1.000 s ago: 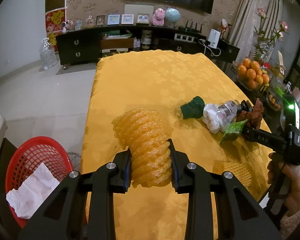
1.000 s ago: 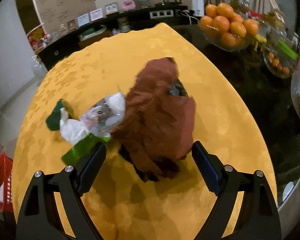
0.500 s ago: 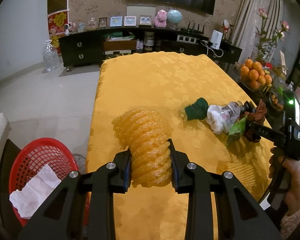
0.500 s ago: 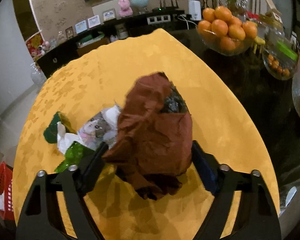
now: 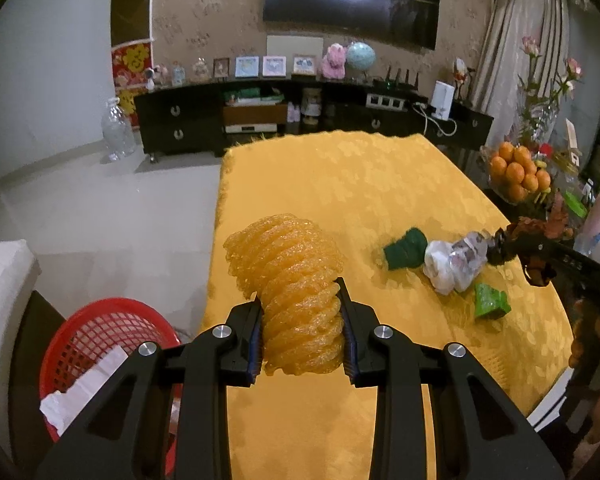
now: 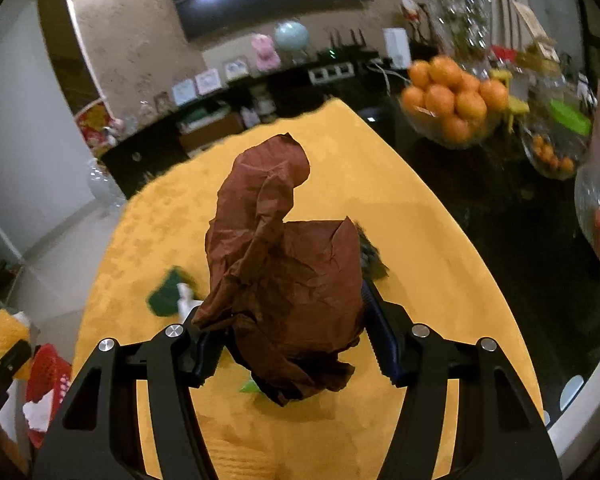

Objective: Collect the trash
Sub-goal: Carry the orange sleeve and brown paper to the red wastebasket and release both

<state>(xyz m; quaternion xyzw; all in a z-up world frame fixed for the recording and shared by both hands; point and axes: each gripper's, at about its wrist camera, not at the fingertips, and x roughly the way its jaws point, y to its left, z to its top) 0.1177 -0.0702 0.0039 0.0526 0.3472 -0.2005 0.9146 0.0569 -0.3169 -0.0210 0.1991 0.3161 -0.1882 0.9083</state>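
Lifted: brown paper (image 6: 284, 272) | right hand-held gripper (image 6: 290, 346) clamped | left hand-held gripper (image 5: 300, 340) gripping foam net (image 5: 296, 300)

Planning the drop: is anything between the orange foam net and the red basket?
Nothing visible. The left hand-held gripper holds the foam net at the table edge; the red basket sits open below-left, with only white paper inside.

One red basket (image 5: 100, 332), two green scraps (image 5: 406, 248).
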